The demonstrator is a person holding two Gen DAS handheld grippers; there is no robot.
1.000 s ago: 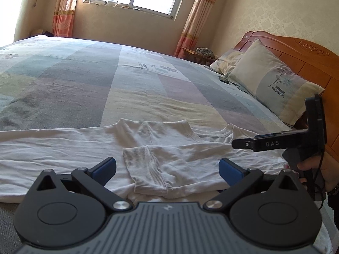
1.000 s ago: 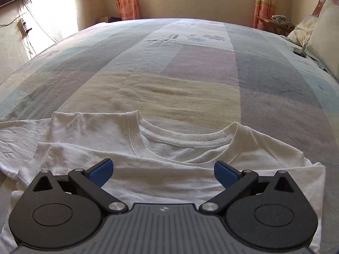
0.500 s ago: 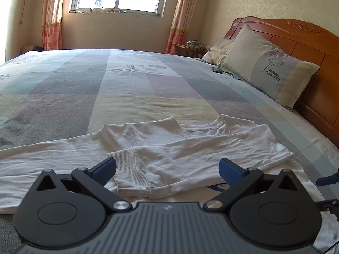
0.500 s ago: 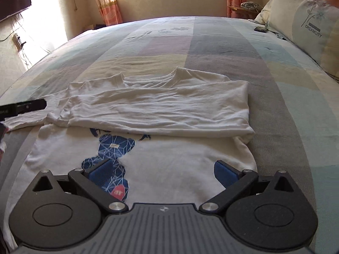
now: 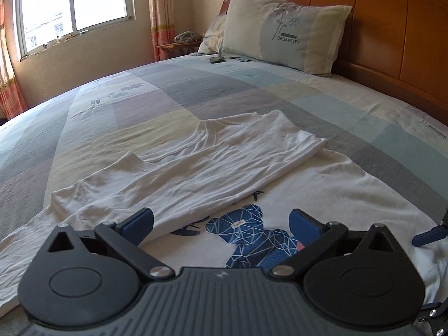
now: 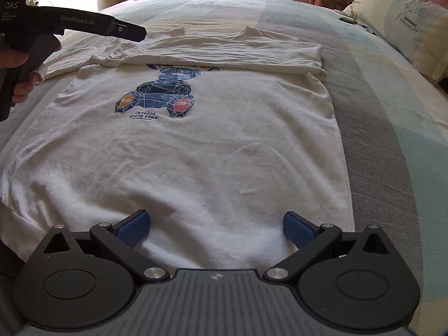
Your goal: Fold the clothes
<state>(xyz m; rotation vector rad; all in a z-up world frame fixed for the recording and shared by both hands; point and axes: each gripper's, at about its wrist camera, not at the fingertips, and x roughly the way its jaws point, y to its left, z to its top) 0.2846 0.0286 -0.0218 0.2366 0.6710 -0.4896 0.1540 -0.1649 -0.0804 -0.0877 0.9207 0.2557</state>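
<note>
White shirt (image 6: 196, 168) with blue geometric bear print (image 6: 162, 95), pastel-checked bedspread (image 5: 196, 95)

I am showing a left gripper (image 5: 221, 219) and a right gripper (image 6: 215, 225) built alike: matte black linkage arms with silver pivot screws, round black discs, a ribbed grey housing, and blue fingertip pads (image 6: 133, 228); white "GenRobot.AI" and "DAS" lettering is running along the left gripper's black body
</note>
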